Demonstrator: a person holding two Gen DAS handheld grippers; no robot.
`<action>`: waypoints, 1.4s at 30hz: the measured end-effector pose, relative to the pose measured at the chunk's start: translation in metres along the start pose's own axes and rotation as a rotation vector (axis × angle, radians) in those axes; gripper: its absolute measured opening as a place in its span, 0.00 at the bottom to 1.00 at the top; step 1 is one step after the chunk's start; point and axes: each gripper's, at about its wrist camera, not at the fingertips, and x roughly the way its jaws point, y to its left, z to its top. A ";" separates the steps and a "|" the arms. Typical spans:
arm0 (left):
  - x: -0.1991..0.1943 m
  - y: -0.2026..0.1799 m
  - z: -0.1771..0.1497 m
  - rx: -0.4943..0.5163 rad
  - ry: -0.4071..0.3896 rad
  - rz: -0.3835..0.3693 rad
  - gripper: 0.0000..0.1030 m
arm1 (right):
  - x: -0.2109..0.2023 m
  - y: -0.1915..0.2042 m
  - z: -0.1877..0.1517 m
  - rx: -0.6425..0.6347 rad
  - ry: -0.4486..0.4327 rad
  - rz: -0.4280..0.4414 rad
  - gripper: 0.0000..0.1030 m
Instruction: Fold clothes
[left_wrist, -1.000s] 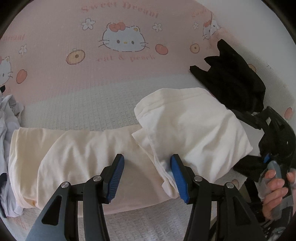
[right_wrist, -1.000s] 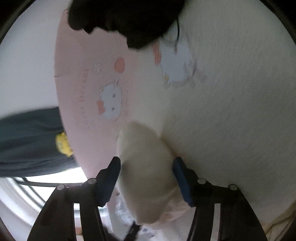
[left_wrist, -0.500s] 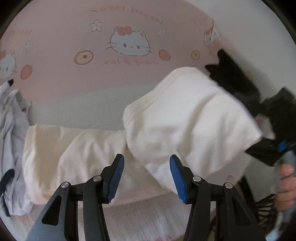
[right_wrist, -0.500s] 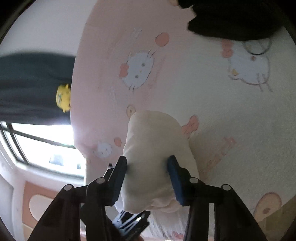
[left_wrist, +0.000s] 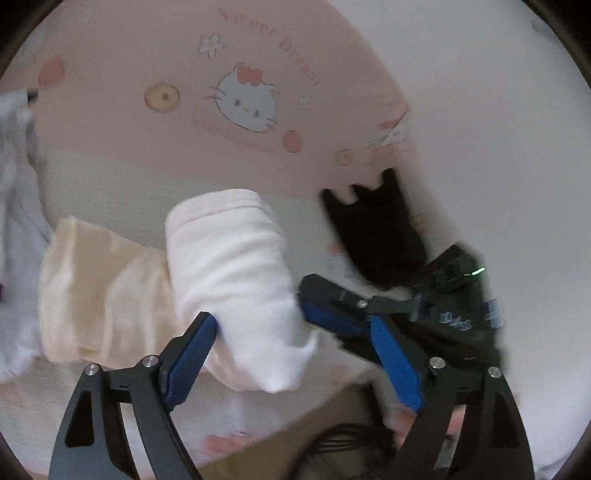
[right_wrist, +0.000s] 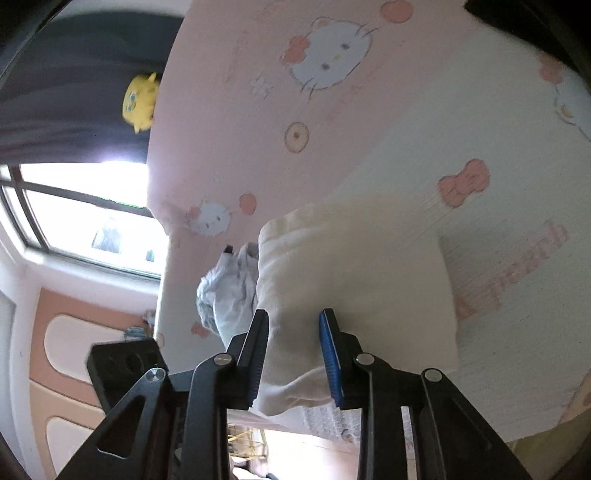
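Note:
A cream garment lies on the bed, its right part doubled back and lifted over the flat lower layer. My right gripper holds the lifted end at its right edge. In the right wrist view the right gripper is shut on a thick fold of the cream garment. My left gripper stands open in front of the fold. Its left finger touches the cloth and nothing is clamped.
A black garment lies to the right on the pink cat-print bedsheet. Crumpled pale grey clothes sit at the left, beside the cream garment's far end. A window is beyond the bed. The bed's front edge runs below the grippers.
The right gripper's jaws narrowed onto the cream fold and carried it up and leftward over the lower layer. The left gripper stayed open while its view swung right.

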 end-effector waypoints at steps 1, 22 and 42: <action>0.005 0.000 -0.002 0.009 0.008 0.024 0.83 | 0.002 -0.001 0.002 0.006 -0.002 -0.001 0.25; 0.021 0.024 -0.014 -0.077 -0.011 0.025 0.59 | -0.013 -0.022 -0.041 -0.472 0.071 -0.432 0.77; 0.015 0.038 -0.019 -0.103 -0.054 -0.052 0.60 | 0.020 -0.019 -0.055 -0.454 -0.160 -0.504 0.35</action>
